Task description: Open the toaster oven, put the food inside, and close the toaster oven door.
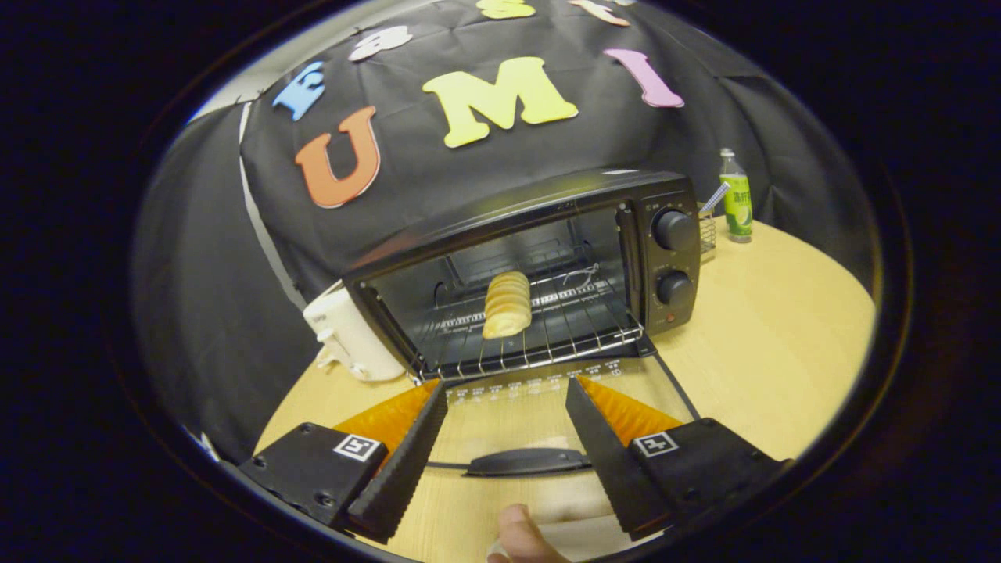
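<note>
A black toaster oven [547,258] stands on the round wooden table with its glass door [539,414] folded down flat toward me. On the wire rack [563,328] inside lies a pale ridged piece of pastry [507,305]. My gripper [507,391] is open, its fingers spread over the lowered door with nothing between them. The door's dark handle [528,461] lies between the fingers, close to their bases. The pastry sits beyond the fingertips, inside the oven. A fingertip of a person's hand [520,539] shows below the handle.
A white appliance [348,336] stands against the oven's left side. Right of the oven, near the booth wall, are a green bottle [736,199] and a small wire basket [708,231]. Bare wooden table [782,344] stretches to the right.
</note>
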Action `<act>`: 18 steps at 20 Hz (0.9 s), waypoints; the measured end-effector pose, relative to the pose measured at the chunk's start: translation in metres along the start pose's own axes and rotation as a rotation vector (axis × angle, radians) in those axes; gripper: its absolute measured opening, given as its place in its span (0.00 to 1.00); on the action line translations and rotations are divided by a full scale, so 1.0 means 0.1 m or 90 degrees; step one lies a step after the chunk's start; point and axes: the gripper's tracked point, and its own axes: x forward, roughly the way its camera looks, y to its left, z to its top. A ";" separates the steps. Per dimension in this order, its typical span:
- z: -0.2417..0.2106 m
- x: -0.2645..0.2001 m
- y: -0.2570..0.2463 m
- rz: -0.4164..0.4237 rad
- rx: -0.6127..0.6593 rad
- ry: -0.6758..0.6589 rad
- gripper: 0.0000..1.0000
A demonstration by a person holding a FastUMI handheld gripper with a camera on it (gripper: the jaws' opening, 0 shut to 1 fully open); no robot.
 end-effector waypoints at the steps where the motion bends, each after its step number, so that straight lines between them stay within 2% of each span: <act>1: -0.06 -0.08 0.01 -0.016 -0.016 0.001 1.00; 6: -0.41 -0.34 -0.11 -0.091 -0.117 0.027 1.00; 9: -0.61 -0.38 -0.09 -0.107 -0.174 0.059 1.00; 18: -1.04 -0.18 -0.25 -0.131 -0.146 0.173 1.00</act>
